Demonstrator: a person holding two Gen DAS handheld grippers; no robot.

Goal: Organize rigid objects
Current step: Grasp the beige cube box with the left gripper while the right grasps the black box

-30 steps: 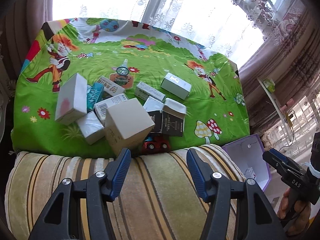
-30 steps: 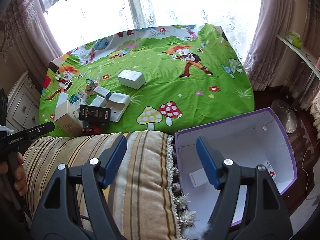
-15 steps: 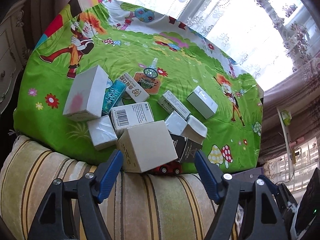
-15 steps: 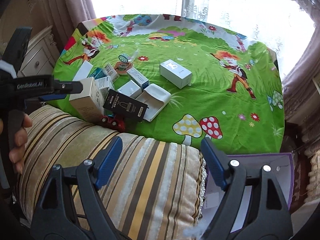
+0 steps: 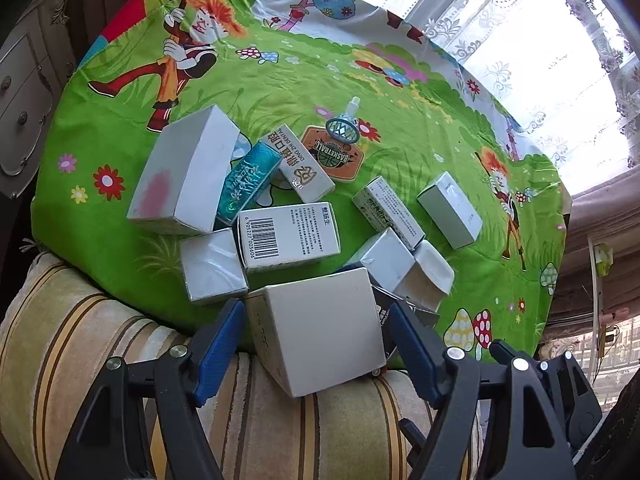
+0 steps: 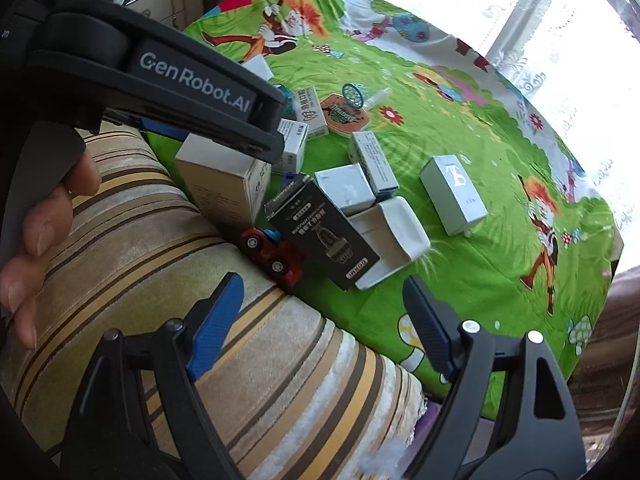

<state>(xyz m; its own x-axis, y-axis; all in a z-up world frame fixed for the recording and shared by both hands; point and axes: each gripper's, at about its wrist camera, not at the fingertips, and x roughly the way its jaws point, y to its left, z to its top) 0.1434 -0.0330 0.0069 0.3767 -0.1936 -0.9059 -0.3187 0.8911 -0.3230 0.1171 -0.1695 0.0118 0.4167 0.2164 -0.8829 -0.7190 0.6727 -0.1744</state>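
Hand-held grippers (image 5: 316, 330) (image 6: 320, 312) both gape empty; only right view shows toy car (image 6: 272, 254).

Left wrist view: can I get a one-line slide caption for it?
Open left gripper straddles a plain beige box at the near edge of a clutter of small cartons on a cartoon-print green cloth.

Cartoon-print green cloth (image 5: 400, 92), striped cushion (image 6: 168, 280) at its near edge, lace curtains (image 5: 520, 32), drawer cabinet (image 5: 24, 92) beside.
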